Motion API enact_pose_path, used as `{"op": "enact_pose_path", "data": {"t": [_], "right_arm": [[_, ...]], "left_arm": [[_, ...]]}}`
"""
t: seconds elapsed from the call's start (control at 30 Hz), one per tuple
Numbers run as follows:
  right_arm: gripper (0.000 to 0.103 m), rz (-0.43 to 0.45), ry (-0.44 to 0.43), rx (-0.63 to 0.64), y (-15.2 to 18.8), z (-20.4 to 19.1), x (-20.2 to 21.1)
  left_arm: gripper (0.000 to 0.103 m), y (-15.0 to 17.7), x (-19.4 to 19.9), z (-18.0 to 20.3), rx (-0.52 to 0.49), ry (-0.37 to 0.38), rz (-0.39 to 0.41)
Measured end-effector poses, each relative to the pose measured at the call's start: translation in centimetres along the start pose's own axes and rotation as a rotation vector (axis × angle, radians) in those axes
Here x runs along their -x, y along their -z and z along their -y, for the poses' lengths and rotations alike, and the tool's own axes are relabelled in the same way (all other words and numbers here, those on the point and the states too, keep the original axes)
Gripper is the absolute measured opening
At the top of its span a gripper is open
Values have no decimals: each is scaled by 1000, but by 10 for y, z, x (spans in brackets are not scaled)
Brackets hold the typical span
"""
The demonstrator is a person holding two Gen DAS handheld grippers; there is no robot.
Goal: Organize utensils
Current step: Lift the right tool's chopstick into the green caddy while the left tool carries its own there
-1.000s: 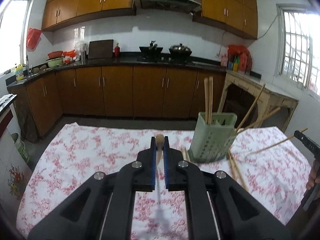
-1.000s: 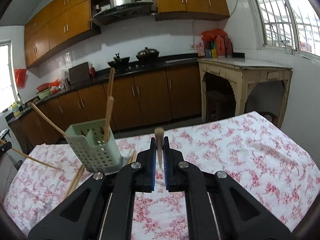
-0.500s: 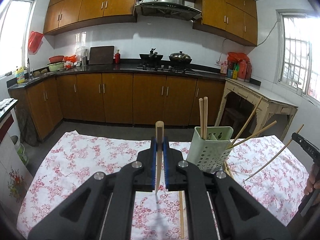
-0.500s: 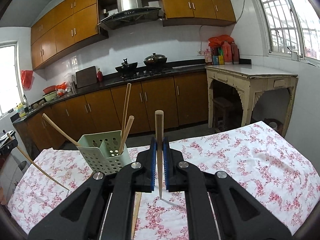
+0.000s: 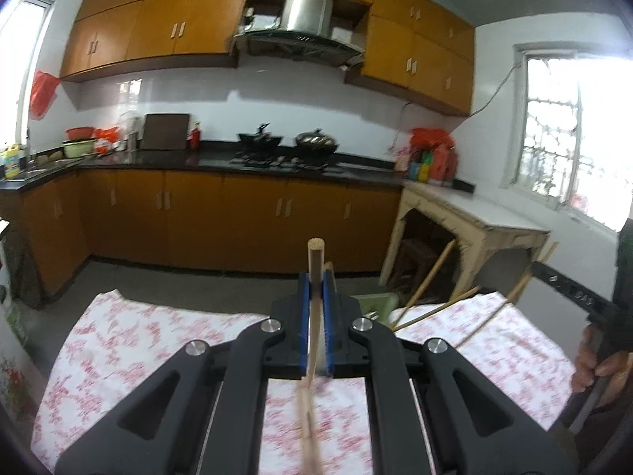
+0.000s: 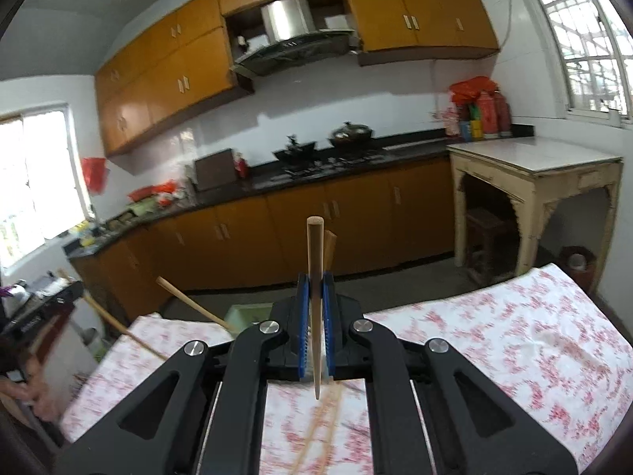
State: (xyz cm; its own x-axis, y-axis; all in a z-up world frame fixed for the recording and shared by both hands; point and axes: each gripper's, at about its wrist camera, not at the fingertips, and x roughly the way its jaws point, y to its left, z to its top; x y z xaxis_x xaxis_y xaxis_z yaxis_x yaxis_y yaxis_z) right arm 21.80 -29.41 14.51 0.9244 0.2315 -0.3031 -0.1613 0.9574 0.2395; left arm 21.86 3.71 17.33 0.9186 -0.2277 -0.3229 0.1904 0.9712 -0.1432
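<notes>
My left gripper is shut on a wooden chopstick held upright above the floral tablecloth. My right gripper is shut on another wooden chopstick, also upright. The pale green utensil holder sits just behind and right of the left gripper, mostly hidden, with chopsticks leaning out of it. In the right wrist view the holder peeks out left of the gripper, with a chopstick sticking out. Loose chopsticks lie on the cloth below the right gripper.
The other gripper and the hand holding it show at the right edge and at the left edge. Kitchen cabinets and a cream side table stand beyond the table's far edge.
Both grippers have risen and tilted up with their chopsticks. The holder has dropped low in both views and is now mostly hidden behind the fingers.
</notes>
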Motion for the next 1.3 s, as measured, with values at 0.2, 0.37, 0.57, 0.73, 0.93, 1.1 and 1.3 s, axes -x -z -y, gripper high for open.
{"op": "enact_pose_path", "data": {"t": [0.2, 0.37, 0.57, 0.73, 0.93, 1.1, 1.3], "right_arm": [[7, 87, -26, 50, -27, -27, 0], [7, 141, -8, 90, -38, -44, -19], [7, 176, -3, 97, -39, -51, -47], [7, 166, 5, 83, -34, -49, -77], [7, 67, 18, 66, -10, -43, -112], [7, 21, 35, 55, -2, -40, -122], [24, -18, 84, 18, -1, -29, -122]], "left_arm": [[7, -39, -2, 38, -19, 30, 109], [7, -66, -27, 52, -3, 7, 164], [7, -81, -66, 51, 37, -51, 223], [7, -78, -97, 40, 81, -77, 234], [7, -59, -124, 25, 102, -83, 160], [7, -50, -138, 20, 92, -80, 116], [15, -42, -142, 15, 90, -104, 50]]}}
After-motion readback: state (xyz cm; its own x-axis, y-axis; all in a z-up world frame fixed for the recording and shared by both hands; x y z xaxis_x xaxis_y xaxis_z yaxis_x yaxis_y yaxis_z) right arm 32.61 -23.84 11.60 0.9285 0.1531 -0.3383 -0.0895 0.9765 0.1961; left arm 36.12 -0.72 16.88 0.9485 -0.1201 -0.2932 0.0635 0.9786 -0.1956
